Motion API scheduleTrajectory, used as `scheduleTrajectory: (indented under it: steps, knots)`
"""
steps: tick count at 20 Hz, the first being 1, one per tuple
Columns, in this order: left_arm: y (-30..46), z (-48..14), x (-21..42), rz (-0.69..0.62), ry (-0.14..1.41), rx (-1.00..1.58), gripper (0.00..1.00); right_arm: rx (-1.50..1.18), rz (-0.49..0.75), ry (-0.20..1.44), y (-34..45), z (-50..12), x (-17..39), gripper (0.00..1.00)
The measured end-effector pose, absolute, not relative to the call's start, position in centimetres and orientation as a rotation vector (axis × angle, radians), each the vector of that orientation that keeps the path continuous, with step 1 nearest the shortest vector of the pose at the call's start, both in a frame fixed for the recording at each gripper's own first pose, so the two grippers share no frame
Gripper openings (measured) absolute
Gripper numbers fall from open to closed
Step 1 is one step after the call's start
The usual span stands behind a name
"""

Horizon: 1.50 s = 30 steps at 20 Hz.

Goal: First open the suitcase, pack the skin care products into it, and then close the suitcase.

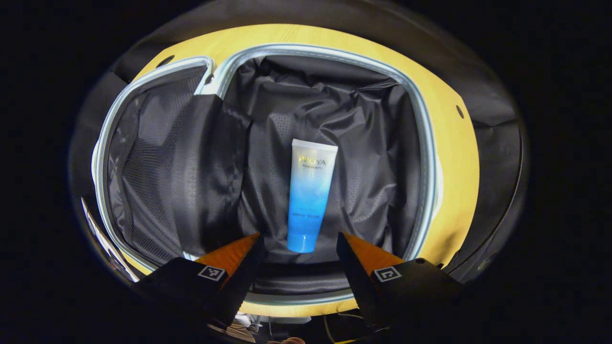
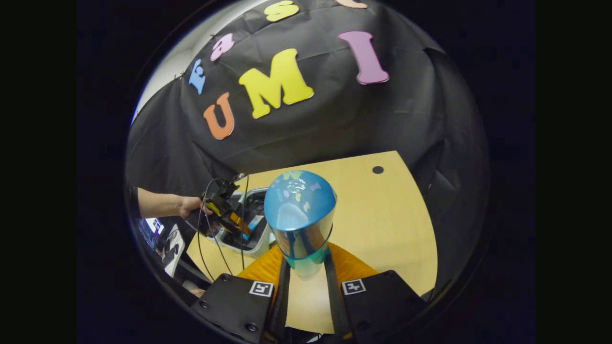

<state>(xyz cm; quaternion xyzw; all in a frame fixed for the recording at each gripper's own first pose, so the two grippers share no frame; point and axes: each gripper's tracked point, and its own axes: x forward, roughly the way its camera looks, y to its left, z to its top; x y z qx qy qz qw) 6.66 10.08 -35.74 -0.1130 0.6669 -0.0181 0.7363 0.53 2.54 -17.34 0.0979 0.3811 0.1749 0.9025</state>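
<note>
Blue bottle (image 2: 300, 220), base hidden, pinched in right claw (image 2: 306, 272).

The tube (image 1: 310, 196) carries a line of gold lettering near its flat end and finer print lower down, too small to make out. The left tongs (image 1: 299, 239) and right tongs (image 2: 306, 267) bear square black-and-white coded markers (image 1: 212, 273) on each finger.
</note>
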Motion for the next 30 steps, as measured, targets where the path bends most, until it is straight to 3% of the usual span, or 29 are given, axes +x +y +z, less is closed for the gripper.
scheduleTrajectory:
  steps: [4,6,12,21,30]
  knots:
    - [8.3,-29.2,4.5,-0.077,1.179,-0.443,0.98,0.084,0.567,0.904,11.7,-18.2,3.4,0.32]
    - [8.4,-26.4,2.8,-0.057,1.008,-0.509,0.98,0.101,0.643,1.003,17.4,-19.6,4.9,0.35]
    - [13.9,-21.7,-5.2,0.112,0.679,-0.393,0.99,0.003,0.664,1.322,28.2,-28.2,7.9,0.35]
    - [16.6,-20.4,-10.6,0.167,0.561,-0.349,0.98,-0.093,0.325,1.659,29.4,-39.6,8.7,0.35]
    - [19.6,-18.5,-11.2,0.193,0.526,-0.33,0.98,0.0,-0.008,1.724,28.1,-42.9,10.2,0.36]
